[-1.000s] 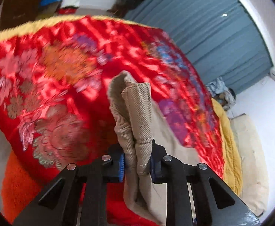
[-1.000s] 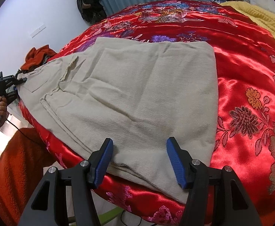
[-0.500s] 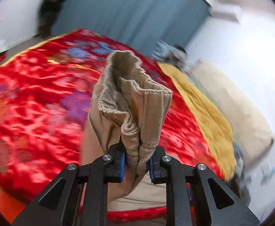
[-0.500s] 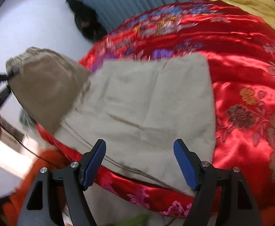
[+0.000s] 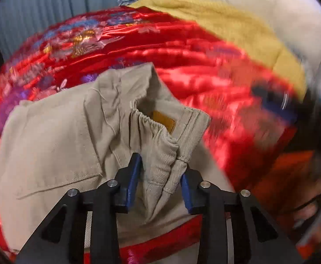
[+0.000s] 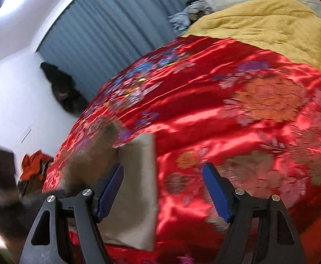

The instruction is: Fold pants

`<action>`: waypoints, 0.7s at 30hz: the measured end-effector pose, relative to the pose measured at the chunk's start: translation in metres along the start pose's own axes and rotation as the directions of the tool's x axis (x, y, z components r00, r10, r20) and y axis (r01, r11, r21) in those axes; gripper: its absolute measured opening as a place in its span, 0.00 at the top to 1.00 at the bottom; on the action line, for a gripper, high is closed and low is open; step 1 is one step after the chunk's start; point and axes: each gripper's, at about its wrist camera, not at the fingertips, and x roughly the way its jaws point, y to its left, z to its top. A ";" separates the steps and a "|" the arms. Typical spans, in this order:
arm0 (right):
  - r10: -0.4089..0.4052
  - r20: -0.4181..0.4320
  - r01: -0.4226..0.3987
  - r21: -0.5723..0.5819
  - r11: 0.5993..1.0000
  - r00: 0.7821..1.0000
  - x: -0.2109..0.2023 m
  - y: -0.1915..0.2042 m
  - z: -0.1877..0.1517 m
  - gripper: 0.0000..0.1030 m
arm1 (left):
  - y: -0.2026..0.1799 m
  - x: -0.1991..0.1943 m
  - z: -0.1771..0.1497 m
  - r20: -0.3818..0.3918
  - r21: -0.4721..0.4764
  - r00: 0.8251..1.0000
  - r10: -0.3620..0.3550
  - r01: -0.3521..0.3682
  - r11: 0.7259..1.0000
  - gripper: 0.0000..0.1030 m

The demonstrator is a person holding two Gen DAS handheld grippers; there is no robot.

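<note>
- Pants (image 5: 57,136): beige cotton, lying on the red bedspread (image 5: 204,70) of the bed, near its front edge. In your left wrist view the waistband end is doubled over onto the rest of the garment, with a gathered elastic section and an orange-yellow label (image 5: 163,121) showing inside the band.
- Left gripper (image 5: 159,180): your blue-padded fingers (image 5: 132,176) stand partly apart, with the bunched waistband corner running up between them. The cloth lies against the right pad; a gap shows at the left pad, so you cannot tell from this view whether the fabric is truly pinched.
- Right gripper (image 6: 162,189): your fingers (image 6: 215,189) are spread wide and hold nothing. They hover over the bedspread at the garment's edge; the left finger sits over the beige cloth, the right finger over bare red satin.
- Pants in your right wrist view (image 6: 136,189): a flat rectangular panel with a straight right edge, which falls between the two fingers; a blurred raised beige fold sits at its left.
- Bedspread: red satin with embroidered flowers in pink, orange, blue and purple.
- Yellow blanket (image 6: 270,26): folded back at the far end of the bed, touching the bedspread.
- Blue-grey curtain (image 6: 107,28): along the far wall.
- Orange cloth (image 6: 35,165): beside the bed, at lower left in your right wrist view.
</note>
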 end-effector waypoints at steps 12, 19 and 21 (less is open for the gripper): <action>0.301 -0.134 -0.309 -0.049 0.950 0.944 0.009 0.027 -0.006 0.34 | 0.113 -0.111 -0.048 0.177 -0.160 0.982 0.061 -0.032 0.987 0.33; 0.172 -0.302 -0.276 -0.346 0.897 0.938 0.047 0.095 -0.023 0.45 | 0.142 -0.067 -0.071 0.071 -0.230 0.991 0.114 -0.095 0.969 0.45; 0.131 -0.363 -0.273 -0.374 0.886 0.922 0.064 0.101 -0.022 0.77 | 0.136 -0.064 -0.072 0.069 -0.221 0.992 0.106 -0.088 0.971 0.45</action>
